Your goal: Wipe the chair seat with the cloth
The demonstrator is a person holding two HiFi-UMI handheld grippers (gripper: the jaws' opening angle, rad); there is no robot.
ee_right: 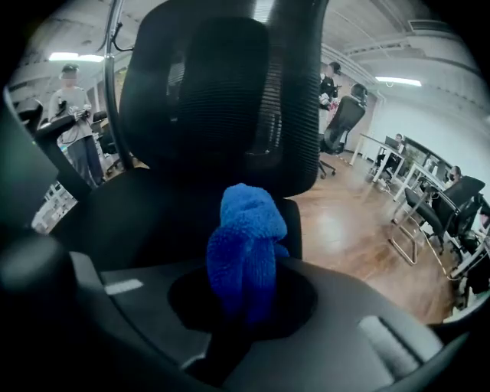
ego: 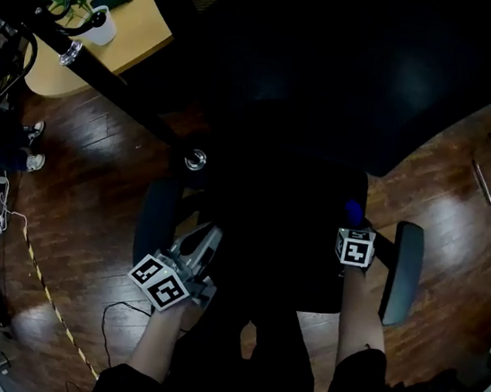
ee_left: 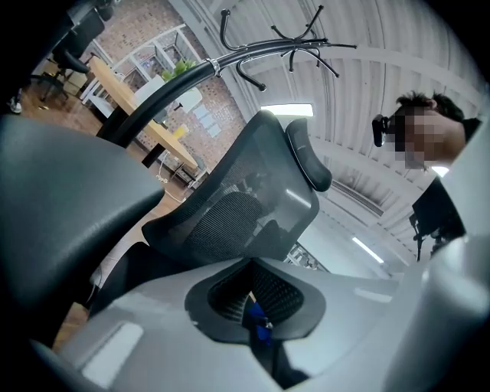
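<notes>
A: Left side first, quick. Fingers?

B: Left gripper: fingers pressed together, nothing from the task between them. There's a tiny blue speck at the seam and I can't tell what it is. The backrest rises ahead of the fingertips. The left armrest is just to their outer side.

A: Right one?

B: Right gripper: fingers clamped on the blue cloth, a bunched wad sticking out past the tips. The chair seat lies just beyond and below the tips, with the backrest further ahead. The right armrest is off to the outer side.

A: Is the cloth touching the seat?

B: Can't tell. The seat is too dark in every view.

A: Step?

B: My read is the wiping itself, with the cloth gripped and poised at the seat. It fits the cloth coming down for a stroke, or lifted off after one. The seat surface shows no mark either way.

A: And the next move?

B: If a stroke is due, it calls for the wad pressed down onto the seat ahead of the fingertips. The clamp needs to be firm so the cloth doesn't drag out. The sweep has to miss both armrests, and the left fingers should hold clear of its path.
</notes>
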